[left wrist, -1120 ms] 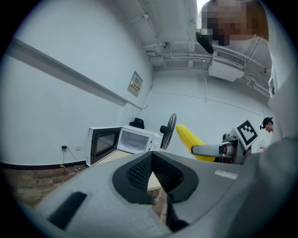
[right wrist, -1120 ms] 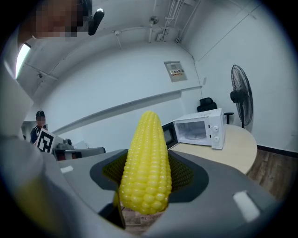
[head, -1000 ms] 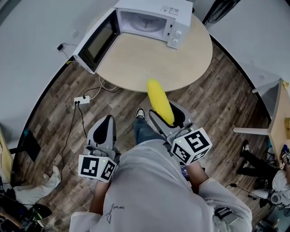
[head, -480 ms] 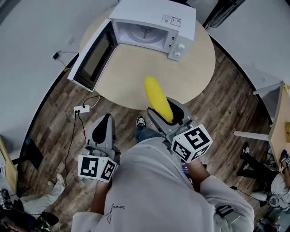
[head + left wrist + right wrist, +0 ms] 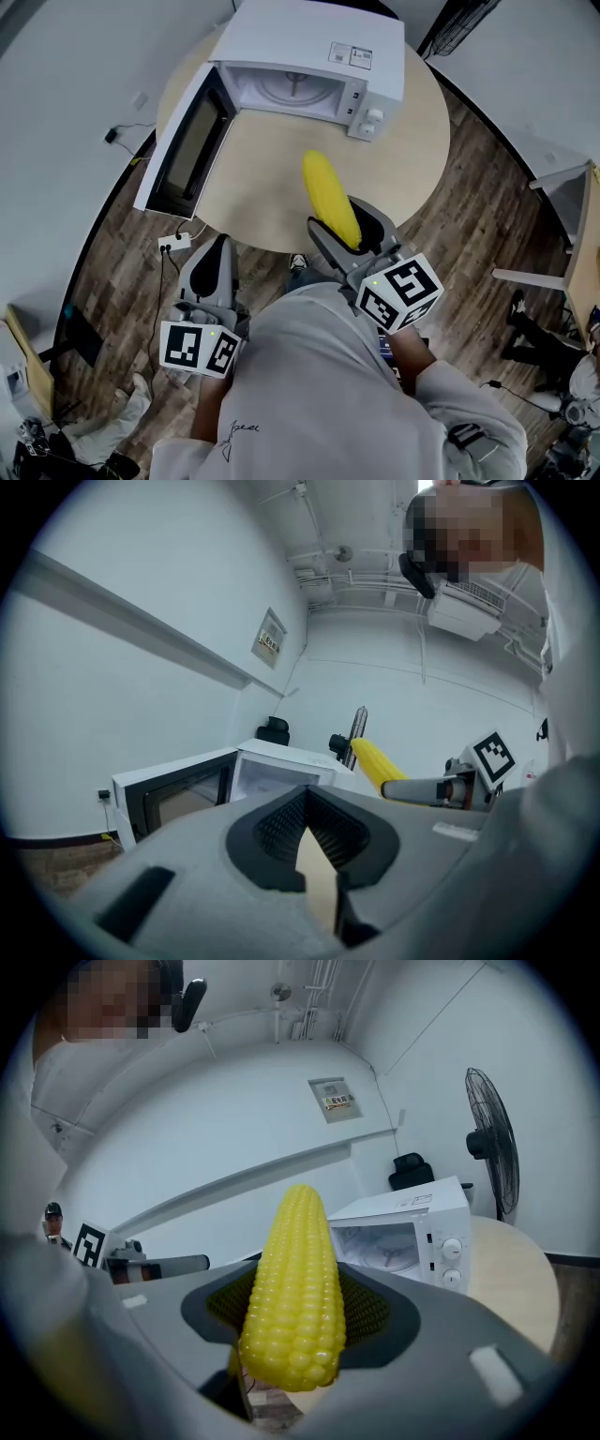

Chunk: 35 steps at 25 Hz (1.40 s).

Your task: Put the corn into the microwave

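A yellow corn cob (image 5: 330,199) sticks out forward and up from my right gripper (image 5: 347,225), whose jaws are shut on its lower end. In the right gripper view the corn (image 5: 295,1288) fills the middle, between the dark pads. Its tip hangs over the near part of the round wooden table (image 5: 281,159). The white microwave (image 5: 309,56) stands at the table's far side, its door (image 5: 183,145) swung wide open to the left and its glass turntable (image 5: 286,89) showing. My left gripper (image 5: 214,262) is shut and empty, short of the table's near edge.
A white power strip (image 5: 173,242) and its cables lie on the wood floor under the table's left edge. A standing fan (image 5: 492,1143) and a black chair (image 5: 408,1168) are behind the table. Another table's edge (image 5: 577,244) and a seated person's legs (image 5: 534,337) are at right.
Both grippers have moved forward toward the table. The corn, earlier at the table's near edge, now hangs over the tabletop, and the microwave is closer.
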Each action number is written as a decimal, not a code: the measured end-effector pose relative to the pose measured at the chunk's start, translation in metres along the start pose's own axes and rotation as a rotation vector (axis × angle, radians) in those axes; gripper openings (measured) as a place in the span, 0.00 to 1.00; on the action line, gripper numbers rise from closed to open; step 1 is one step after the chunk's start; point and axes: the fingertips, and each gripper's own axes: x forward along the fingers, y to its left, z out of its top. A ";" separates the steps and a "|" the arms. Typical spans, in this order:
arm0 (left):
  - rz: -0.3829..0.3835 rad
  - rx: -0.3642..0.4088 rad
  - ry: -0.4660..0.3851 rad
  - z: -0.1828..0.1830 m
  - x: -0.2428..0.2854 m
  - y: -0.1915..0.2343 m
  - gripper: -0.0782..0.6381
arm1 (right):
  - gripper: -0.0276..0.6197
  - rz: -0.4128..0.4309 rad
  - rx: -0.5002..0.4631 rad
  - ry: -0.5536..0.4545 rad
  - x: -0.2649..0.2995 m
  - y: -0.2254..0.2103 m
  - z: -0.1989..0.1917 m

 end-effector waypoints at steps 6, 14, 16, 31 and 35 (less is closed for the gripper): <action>-0.030 0.102 -0.006 0.015 0.029 -0.009 0.10 | 0.45 -0.048 0.018 -0.015 0.010 -0.028 0.002; -0.071 0.103 0.037 0.004 0.046 -0.020 0.10 | 0.45 -0.071 0.031 -0.020 0.011 -0.047 0.004; -0.073 0.092 0.045 0.000 0.046 -0.019 0.10 | 0.45 -0.077 0.038 -0.018 0.012 -0.050 0.001; -0.084 0.062 0.065 -0.002 0.055 0.004 0.10 | 0.45 -0.116 0.076 -0.047 0.038 -0.066 0.008; -0.088 0.054 0.064 -0.002 0.060 0.013 0.10 | 0.45 -0.121 0.084 -0.042 0.050 -0.070 0.007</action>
